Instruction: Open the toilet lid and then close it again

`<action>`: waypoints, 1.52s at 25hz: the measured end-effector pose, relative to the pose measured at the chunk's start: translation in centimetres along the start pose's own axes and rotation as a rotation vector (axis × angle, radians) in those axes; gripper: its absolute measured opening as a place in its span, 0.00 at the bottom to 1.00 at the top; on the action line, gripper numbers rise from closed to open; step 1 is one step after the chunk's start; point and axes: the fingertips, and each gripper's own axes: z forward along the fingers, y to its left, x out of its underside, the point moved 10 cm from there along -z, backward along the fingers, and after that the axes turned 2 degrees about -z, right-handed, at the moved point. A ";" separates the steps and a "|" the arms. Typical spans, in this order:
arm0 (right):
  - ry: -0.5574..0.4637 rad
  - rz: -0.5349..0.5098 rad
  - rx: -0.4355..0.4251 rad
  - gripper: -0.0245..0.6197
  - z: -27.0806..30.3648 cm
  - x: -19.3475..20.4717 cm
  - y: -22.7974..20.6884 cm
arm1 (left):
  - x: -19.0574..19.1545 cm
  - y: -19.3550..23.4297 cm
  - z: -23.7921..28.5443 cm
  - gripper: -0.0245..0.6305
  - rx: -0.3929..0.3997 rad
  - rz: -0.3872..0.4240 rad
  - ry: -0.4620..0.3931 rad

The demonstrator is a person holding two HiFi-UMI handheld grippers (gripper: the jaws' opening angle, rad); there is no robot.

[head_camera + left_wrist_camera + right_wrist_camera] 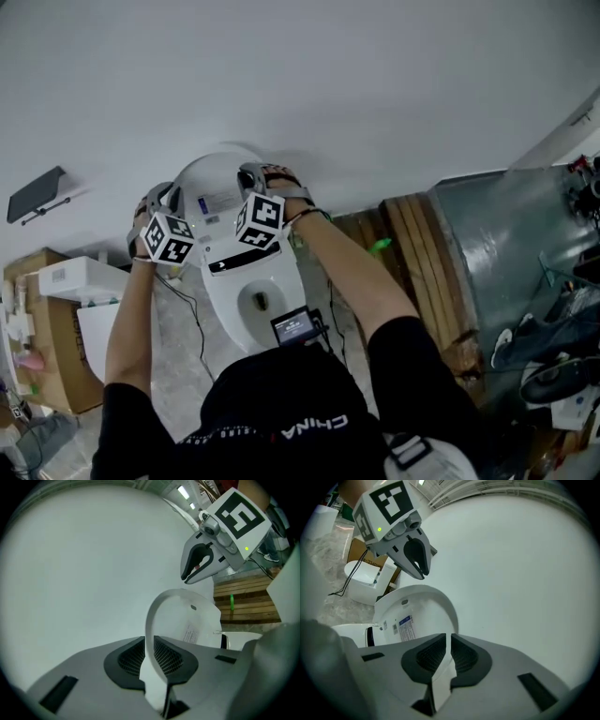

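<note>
Now we clamp the raised white plastic toilet lid (185, 620) in the left gripper (149, 643) and right gripper (448, 641); a slipping grip could slam it.

L tongs (150, 656) clamp lid (187, 620) rim.

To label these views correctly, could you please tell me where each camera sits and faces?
Head view: on the head, looking down at the toilet lid; both forearms show.
Left gripper view: on the left hand-held gripper, along jaws clamping the lid's rim.
Right gripper view: mirrored, on the right hand-held gripper.
Shared: the lid.
</note>
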 end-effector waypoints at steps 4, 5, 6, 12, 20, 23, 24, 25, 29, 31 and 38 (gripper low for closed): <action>0.031 0.108 0.002 0.06 -2.5 1.1 2.3 | 1.7 -2.5 -2.0 0.05 0.093 -0.007 -0.027; 0.042 0.138 -0.005 0.06 -3.1 1.3 3.0 | 2.3 -3.2 -2.3 0.05 0.124 -0.004 -0.028; 0.054 0.163 -0.012 0.06 -3.7 1.5 3.8 | 2.8 -4.0 -2.6 0.05 0.149 -0.001 -0.030; 0.125 0.266 -0.086 0.06 -7.0 2.5 9.0 | 6.4 -8.3 -4.8 0.05 0.307 -0.018 -0.005; 0.158 0.347 -0.189 0.06 -10.5 3.7 11.8 | 7.8 -12.7 -8.5 0.05 0.422 -0.055 0.066; 0.152 0.347 -0.214 0.06 -12.1 4.4 12.5 | 7.8 -14.8 -10.2 0.05 0.436 -0.076 0.088; 0.149 0.346 -0.222 0.06 -12.8 4.8 12.8 | 7.8 -15.6 -10.8 0.05 0.436 -0.083 0.095; 0.144 0.343 -0.231 0.06 -13.6 5.2 13.3 | 7.7 -16.5 -11.4 0.05 0.433 -0.091 0.102; 0.109 0.304 -0.259 0.06 -18.0 7.8 15.0 | 6.5 -20.5 -14.4 0.05 0.361 -0.102 0.143; 0.091 0.274 -0.258 0.06 -20.6 9.8 15.5 | 5.6 -22.7 -16.1 0.05 0.329 -0.109 0.158; 0.021 0.272 -0.253 0.06 -29.1 15.3 17.1 | 2.9 -30.7 -23.6 0.05 0.307 -0.184 0.140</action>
